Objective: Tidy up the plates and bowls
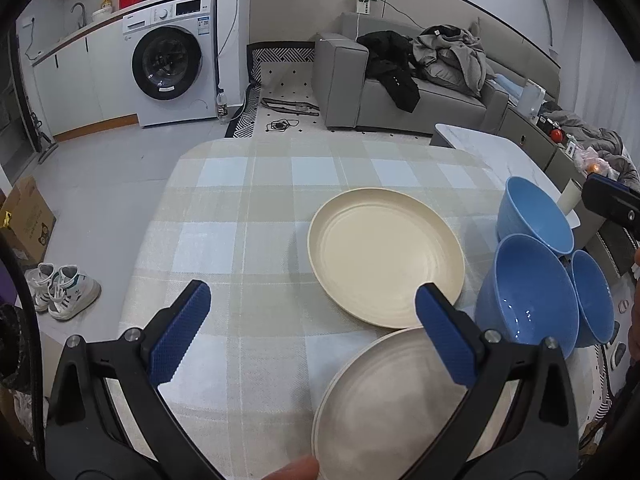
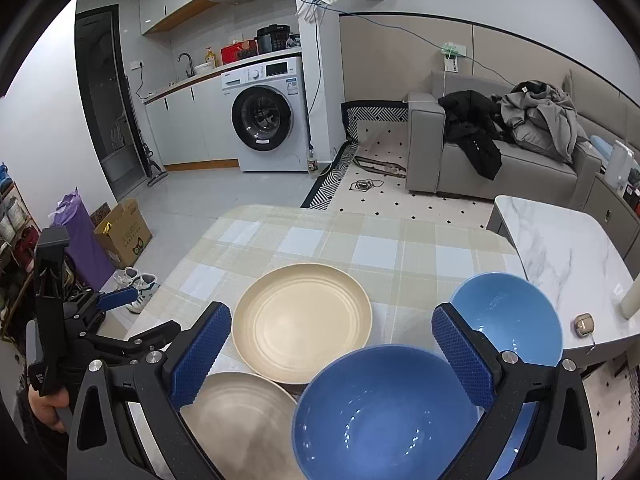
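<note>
On the checked tablecloth [image 1: 248, 216] lies a cream plate [image 1: 384, 256] [image 2: 304, 324]. A second, greyer plate [image 1: 392, 400] [image 2: 240, 420] sits nearer to me, just under my left gripper's right finger. Three blue bowls cluster at the right: a far one [image 1: 536, 216] [image 2: 508, 316], a large near one [image 1: 528, 292] [image 2: 384, 412], and a third [image 1: 592, 300] mostly hidden in the right wrist view. My left gripper [image 1: 313, 290] [image 2: 152, 310] hangs open and empty over the cloth. My right gripper [image 2: 331, 312] [image 1: 608, 200] is open above the large near bowl, holding nothing.
A white marble side table [image 2: 560, 248] adjoins the right side, with a small case [image 2: 584, 326] on it. On the floor to the left are sneakers [image 1: 64, 288] and a cardboard box [image 2: 124, 232]. A grey sofa [image 1: 400, 96] and a washing machine [image 1: 172, 64] stand beyond.
</note>
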A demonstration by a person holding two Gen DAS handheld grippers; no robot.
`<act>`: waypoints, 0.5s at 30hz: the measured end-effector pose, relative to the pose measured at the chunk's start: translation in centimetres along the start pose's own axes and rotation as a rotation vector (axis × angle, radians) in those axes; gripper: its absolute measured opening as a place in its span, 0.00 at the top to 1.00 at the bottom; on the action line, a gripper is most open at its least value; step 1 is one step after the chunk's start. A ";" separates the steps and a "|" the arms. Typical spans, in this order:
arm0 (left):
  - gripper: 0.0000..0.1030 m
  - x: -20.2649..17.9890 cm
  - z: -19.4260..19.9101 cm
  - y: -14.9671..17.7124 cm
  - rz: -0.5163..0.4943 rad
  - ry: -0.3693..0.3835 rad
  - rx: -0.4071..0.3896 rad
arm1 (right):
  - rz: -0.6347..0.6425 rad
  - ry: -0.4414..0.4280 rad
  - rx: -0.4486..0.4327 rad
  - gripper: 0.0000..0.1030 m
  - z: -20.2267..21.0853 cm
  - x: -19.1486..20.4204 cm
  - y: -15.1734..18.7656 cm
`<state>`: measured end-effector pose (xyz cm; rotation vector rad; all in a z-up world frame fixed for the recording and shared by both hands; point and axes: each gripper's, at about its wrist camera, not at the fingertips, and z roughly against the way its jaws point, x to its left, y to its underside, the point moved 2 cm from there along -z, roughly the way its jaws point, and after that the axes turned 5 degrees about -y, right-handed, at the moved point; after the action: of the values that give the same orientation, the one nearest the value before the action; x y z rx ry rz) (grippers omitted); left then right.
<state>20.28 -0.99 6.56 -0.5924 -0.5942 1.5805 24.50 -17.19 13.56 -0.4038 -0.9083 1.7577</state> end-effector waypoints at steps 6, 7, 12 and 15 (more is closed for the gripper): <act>0.01 -0.2 -2.5 -0.5 0.000 -0.004 0.032 | -0.014 0.011 0.052 0.01 -2.4 -1.4 -0.3; 0.01 -0.2 -3.1 -0.5 0.002 -0.004 0.040 | -0.016 0.012 0.065 0.01 -3.0 -1.7 -0.4; 0.01 -0.2 -5.6 -0.9 0.004 -0.003 0.076 | -0.017 0.021 0.112 0.01 -5.4 -2.6 -0.4; 0.01 -0.3 -7.2 -1.0 0.003 0.001 0.096 | -0.029 0.024 0.146 0.01 -7.0 -3.2 -0.3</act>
<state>25.92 -0.96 2.04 -0.5221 -0.5136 1.6021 30.51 -17.39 8.74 -0.3140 -0.7601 1.7758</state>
